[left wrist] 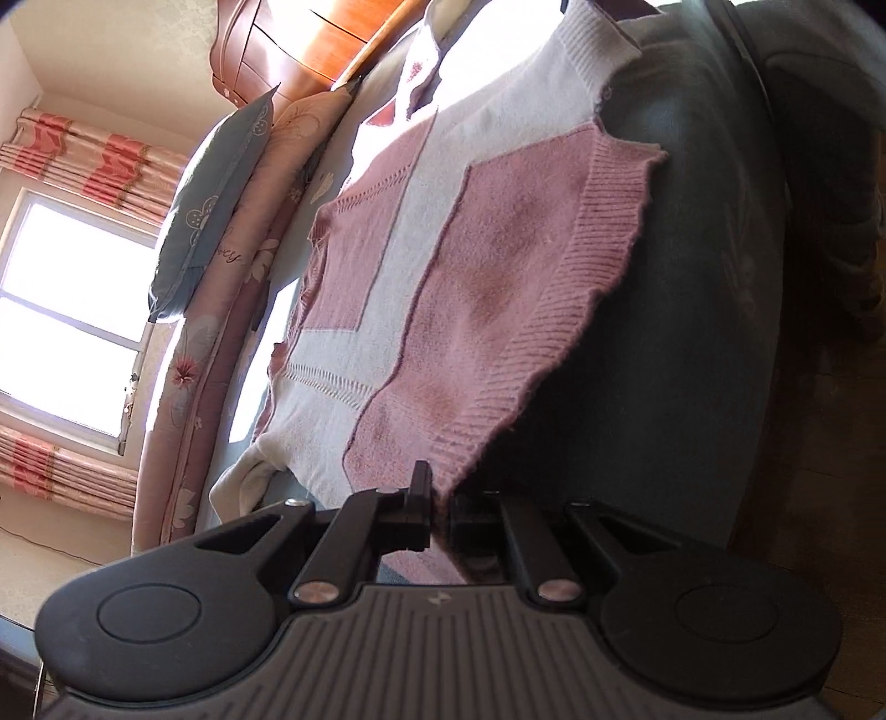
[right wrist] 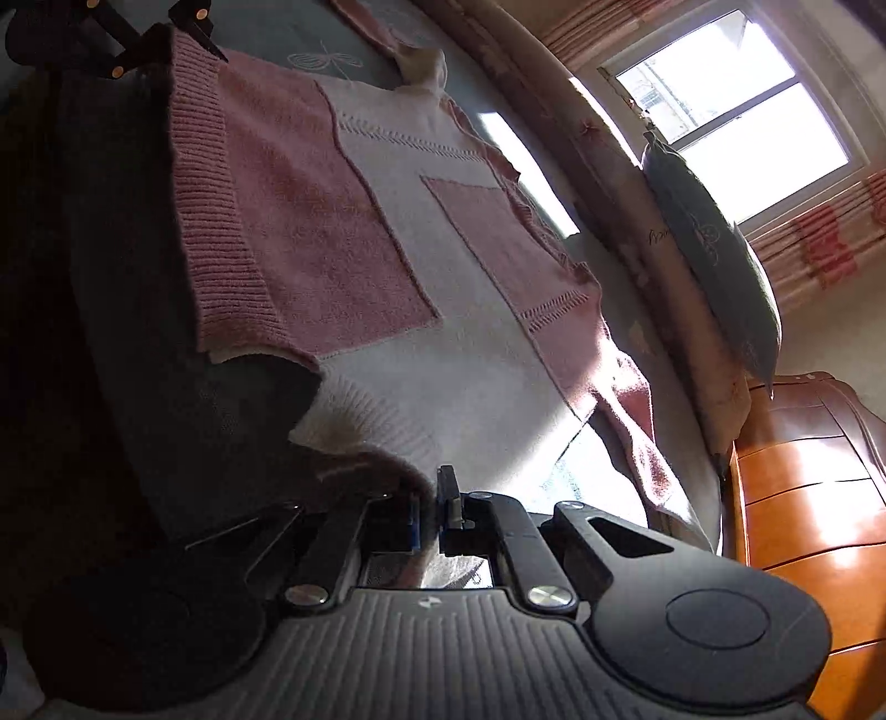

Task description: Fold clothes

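Note:
A pink and white knitted sweater [left wrist: 421, 288] lies spread flat on a grey-blue bed, its ribbed hem toward the bed's near edge. My left gripper [left wrist: 441, 509] is shut on the pink ribbed hem corner at the bottom of the left wrist view. In the right wrist view the same sweater [right wrist: 398, 288] stretches away from me, and my right gripper [right wrist: 429, 512] is shut on the white ribbed hem corner. The left gripper [right wrist: 166, 39] shows far off at the top left there, holding the opposite pink corner.
A grey-blue pillow [left wrist: 210, 205] and a floral quilt roll [left wrist: 221, 332] lie along the bed's far side. A wooden headboard [right wrist: 819, 498] stands at one end. A bright window [left wrist: 72, 315] with pink curtains is behind. The bed sheet [left wrist: 664, 332] drops off toward me.

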Available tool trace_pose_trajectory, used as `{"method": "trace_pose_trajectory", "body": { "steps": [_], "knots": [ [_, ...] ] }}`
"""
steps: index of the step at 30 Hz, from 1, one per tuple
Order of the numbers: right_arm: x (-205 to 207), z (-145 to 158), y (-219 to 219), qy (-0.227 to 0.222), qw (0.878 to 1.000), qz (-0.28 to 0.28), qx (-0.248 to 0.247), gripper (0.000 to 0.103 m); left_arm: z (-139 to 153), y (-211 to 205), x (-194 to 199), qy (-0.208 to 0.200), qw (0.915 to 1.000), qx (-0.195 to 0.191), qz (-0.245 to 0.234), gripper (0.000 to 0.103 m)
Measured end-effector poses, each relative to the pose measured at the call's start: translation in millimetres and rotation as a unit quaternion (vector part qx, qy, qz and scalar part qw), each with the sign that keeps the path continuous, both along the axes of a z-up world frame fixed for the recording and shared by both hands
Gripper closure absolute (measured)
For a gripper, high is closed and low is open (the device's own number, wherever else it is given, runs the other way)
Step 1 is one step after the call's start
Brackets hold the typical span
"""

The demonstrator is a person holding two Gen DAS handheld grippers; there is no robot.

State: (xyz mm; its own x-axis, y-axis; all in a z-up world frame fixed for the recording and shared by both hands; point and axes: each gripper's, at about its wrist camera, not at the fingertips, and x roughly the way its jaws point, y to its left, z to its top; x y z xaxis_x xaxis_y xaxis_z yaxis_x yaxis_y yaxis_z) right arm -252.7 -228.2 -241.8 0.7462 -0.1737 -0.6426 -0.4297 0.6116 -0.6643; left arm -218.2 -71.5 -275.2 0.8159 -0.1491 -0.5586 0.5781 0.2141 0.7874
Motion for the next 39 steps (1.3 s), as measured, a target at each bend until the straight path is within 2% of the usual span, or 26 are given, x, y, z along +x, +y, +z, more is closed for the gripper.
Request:
{"method": "trace_pose_trajectory", "body": {
  "steps": [3,5,7,8,9,14,15,17,20,22,23,24,25,26,28,30,31,32,34,36,38,39],
  "knots": [
    [-3.5,0.6,2.3,0.015,1.000,0.007,-0.005,0.097,1.4,3.3,-5.9,0.014,0.9999,-0.002,-0.005,0.097],
    [-7.4,5.2,2.6,0.026,1.000,0.015,-0.008,0.095,5.9,7.4,-13.5,0.031,0.9994,-0.005,-0.017,0.091],
    [-14.7,11.3,3.1,0.029,0.999,0.033,-0.012,0.095,8.5,12.3,-20.7,0.030,0.9993,-0.001,-0.024,0.090],
    [-18.1,13.4,3.4,0.027,0.999,0.038,-0.017,0.093,8.5,14.7,-22.6,0.027,0.9993,0.006,-0.025,0.090],
    [-20.2,14.8,3.7,0.027,0.999,0.040,-0.022,0.086,9.0,17.1,-24.0,0.027,0.9993,0.011,-0.024,0.090],
    [-29.8,27.0,3.7,0.013,0.998,0.049,-0.037,0.080,19.6,29.5,-28.0,0.034,0.9993,0.004,-0.016,0.090],
    [-31.4,30.5,4.3,0.007,0.998,0.050,-0.029,0.074,20.9,31.9,-27.9,0.032,0.9994,0.005,-0.014,0.090],
    [-31.1,38.6,6.2,-0.001,0.999,0.050,0.002,0.072,22.1,36.6,-24.8,0.029,0.9995,0.007,-0.005,0.089],
    [-24.0,38.9,22.9,-0.006,0.997,0.067,0.028,0.070,26.7,43.0,-13.8,0.041,0.9986,-0.019,0.029,0.085],
    [-19.2,38.6,34.4,-0.010,0.996,0.079,0.043,0.069,35.2,51.1,0.2,0.071,0.9923,-0.073,0.071,0.082],
    [-16.7,38.5,40.1,-0.012,0.995,0.085,0.051,0.069,39.9,56.6,8.8,0.089,0.9856,-0.107,0.096,0.081],
    [-14.3,38.4,45.9,-0.013,0.994,0.091,0.059,0.069,44.6,64.2,20.0,0.111,0.9743,-0.149,0.128,0.078],
    [-11.9,38.3,51.6,-0.015,0.993,0.096,0.067,0.069,48.5,73.3,32.9,0.133,0.9580,-0.195,0.163,0.074],
    [-8.9,38.2,55.8,-0.016,0.992,0.098,0.077,0.069,51.8,82.9,46.0,0.155,0.9376,-0.240,0.197,0.073],
    [-1.7,38.1,64.3,-0.016,0.990,0.097,0.100,0.069,53.0,102.9,73.9,0.205,0.8830,-0.328,0.266,0.072],
    [2.0,38.3,70.4,-0.020,0.989,0.096,0.113,0.069,48.4,118.1,97.4,0.253,0.8285,-0.390,0.312,0.072],
    [3.1,38.6,72.8,-0.021,0.988,0.095,0.119,0.069,42.6,122.1,108.4,0.276,0.8061,-0.404,0.333,0.072],
    [2.9,39.2,74.0,-0.023,0.988,0.095,0.122,0.069,35.9,122.3,115.6,0.286,0.7950,-0.403,0.351,0.072],
    [1.9,40.5,75.1,-0.025,0.987,0.094,0.126,0.069,22.1,116.8,122.2,0.297,0.7877,-0.390,0.372,0.073],
    [0.3,41.9,71.9,-0.028,0.988,0.087,0.127,0.069,18.6,114.6,122.8,0.305,0.7771,-0.401,0.377,0.073],
    [-0.6,42.3,67.1,-0.032,0.988,0.080,0.131,0.065,18.1,113.7,123.1,0.309,0.7643,-0.417,0.382,0.070],
    [-0.5,42.2,64.4,-0.033,0.987,0.075,0.135,0.063,17.9,110.9,122.8,0.306,0.7632,-0.419,0.384,0.066]
  ]
}}
